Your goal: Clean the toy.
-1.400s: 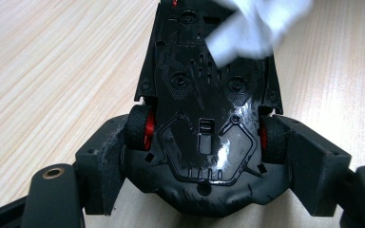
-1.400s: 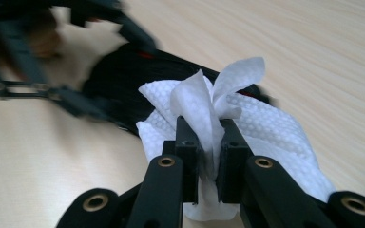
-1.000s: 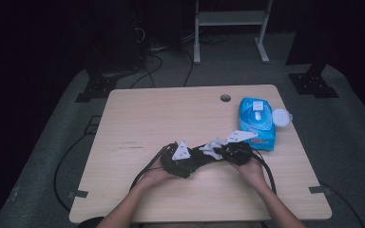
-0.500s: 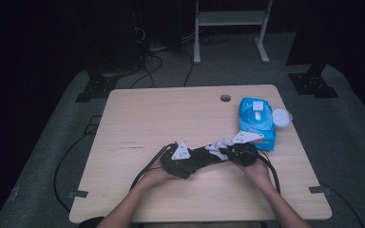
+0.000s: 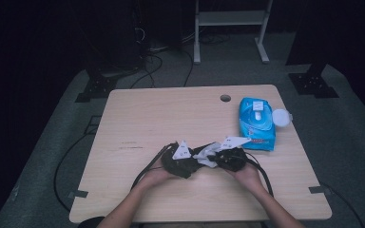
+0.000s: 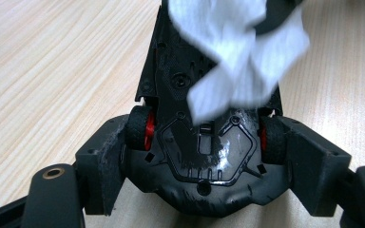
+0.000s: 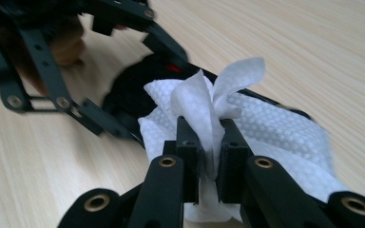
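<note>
Left claw (image 6: 204, 156) clamps an upturned black toy car (image 6: 204, 142) by its flanks; right claw (image 7: 208, 156), pinching a white wipe (image 7: 209, 109), presses it onto the car's underside.

Both forearms come in low from the near edge, converging. The left gripper (image 5: 183, 160) has its jaws spread wide and pressing on something; the right gripper (image 5: 228, 154), angled toward it, has its jaws pinched nearly together
</note>
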Demonstrator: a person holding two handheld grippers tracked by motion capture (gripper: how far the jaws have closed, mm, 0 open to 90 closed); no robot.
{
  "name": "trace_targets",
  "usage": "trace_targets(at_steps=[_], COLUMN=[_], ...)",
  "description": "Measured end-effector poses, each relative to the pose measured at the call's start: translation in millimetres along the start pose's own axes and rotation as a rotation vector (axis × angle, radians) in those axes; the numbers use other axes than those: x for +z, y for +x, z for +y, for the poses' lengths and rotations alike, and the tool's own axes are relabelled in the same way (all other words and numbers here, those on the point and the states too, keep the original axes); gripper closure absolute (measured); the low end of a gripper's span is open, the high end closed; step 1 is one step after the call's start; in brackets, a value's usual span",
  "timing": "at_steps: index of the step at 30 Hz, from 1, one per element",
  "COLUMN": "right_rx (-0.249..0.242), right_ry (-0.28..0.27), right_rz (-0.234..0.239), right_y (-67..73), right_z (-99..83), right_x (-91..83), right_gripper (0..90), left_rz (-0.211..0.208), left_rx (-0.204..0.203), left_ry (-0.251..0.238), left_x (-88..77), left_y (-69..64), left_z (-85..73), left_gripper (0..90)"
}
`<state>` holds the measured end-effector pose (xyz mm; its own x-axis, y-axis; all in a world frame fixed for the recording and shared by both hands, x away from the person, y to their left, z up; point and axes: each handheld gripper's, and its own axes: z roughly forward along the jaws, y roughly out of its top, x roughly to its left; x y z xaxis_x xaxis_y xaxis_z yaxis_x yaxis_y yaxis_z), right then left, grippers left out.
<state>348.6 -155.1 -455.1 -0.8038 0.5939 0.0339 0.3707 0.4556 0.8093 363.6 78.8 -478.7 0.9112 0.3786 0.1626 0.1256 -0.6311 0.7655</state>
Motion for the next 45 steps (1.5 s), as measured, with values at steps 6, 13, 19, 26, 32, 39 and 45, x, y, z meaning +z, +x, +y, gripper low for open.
trace_targets(at_steps=[6, 13, 19, 26, 32, 39, 45], right_rx=[-0.052, -0.048, 0.003, -0.029, -0.054, -0.024, 0.002], right_ry=[0.001, -0.001, -0.02, -0.015, -0.014, -0.014, -0.01], right_rz=[0.059, 0.112, 0.031, 0.103, 0.084, -0.005, -0.054], right_y=[17.1, 19.4, -2.4, 14.3, 16.9, -4.1, -22.1], right_z=[15.6, 22.9, 13.8, 16.7, 26.4, 19.4, 6.2], right_x=[22.6, 35.1, 18.6, 28.6, 37.8, 21.7, 2.5], right_gripper=[81.2, 81.3, 81.3, 81.3, 81.2, 81.2, 81.2], left_rz=[0.0, -0.004, -0.005, -0.005, -0.001, -0.003, -0.018], left_rx=[-0.002, -0.005, -0.001, -0.006, -0.002, 0.003, -0.019], left_ry=[-0.005, -0.005, -0.003, -0.004, -0.006, -0.005, -0.011], left_x=[0.2, 0.4, 0.1, 2.2, 0.2, -0.7, -0.4], left_y=[-0.1, 0.4, 0.9, -1.1, 0.3, 1.1, 3.0], left_z=[0.4, -0.1, 0.2, 1.7, 1.3, 0.7, -0.6], left_gripper=[23.9, 23.9, 23.9, 23.9, 23.9, 23.9, 23.9])
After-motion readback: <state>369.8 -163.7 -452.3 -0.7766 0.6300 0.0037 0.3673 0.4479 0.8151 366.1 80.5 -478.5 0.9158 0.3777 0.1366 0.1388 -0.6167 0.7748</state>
